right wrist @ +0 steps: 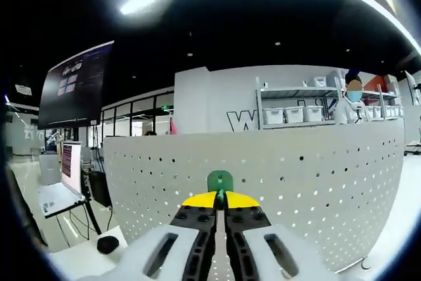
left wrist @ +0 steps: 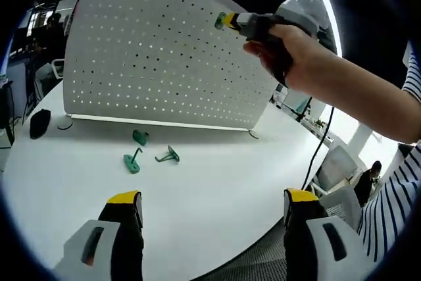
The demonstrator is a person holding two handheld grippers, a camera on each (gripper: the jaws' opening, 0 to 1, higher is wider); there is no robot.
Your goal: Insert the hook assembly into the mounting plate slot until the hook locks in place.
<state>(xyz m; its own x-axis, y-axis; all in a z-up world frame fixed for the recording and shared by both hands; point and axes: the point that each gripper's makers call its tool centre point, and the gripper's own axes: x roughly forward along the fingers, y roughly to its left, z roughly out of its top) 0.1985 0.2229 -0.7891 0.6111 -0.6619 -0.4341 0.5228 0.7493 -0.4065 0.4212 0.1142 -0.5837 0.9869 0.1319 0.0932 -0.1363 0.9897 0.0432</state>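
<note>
We see the right gripper (right wrist: 221, 203) with its jaws closed together on a green hook (right wrist: 220, 181), whose flat backplate stands just above the yellow jaw tips and is presented to the face of the white perforated mounting plate (right wrist: 316, 182); whether the backplate already touches the plate we cannot tell. In the left gripper view the same tool (left wrist: 228, 22), held in a person's hand (left wrist: 297, 54), meets the upper part of the plate (left wrist: 145, 51), which stands upright on the white table (left wrist: 223, 195). The left gripper (left wrist: 214, 205) hangs low over the table with its jaws wide apart and nothing between them. Three further green hooks lie on the table in front of the plate (left wrist: 140, 137) (left wrist: 132, 161) (left wrist: 168, 156). We judge the main risk to be misalignment: if the pegs of the hook miss the holes, pushing would skate the hook across the panel or twist it in the jaws. The plate appears to stand free, with nothing bracing it, so a firm push high up could tip or slide it backward. Releasing before the hook locks would let it drop.
</note>
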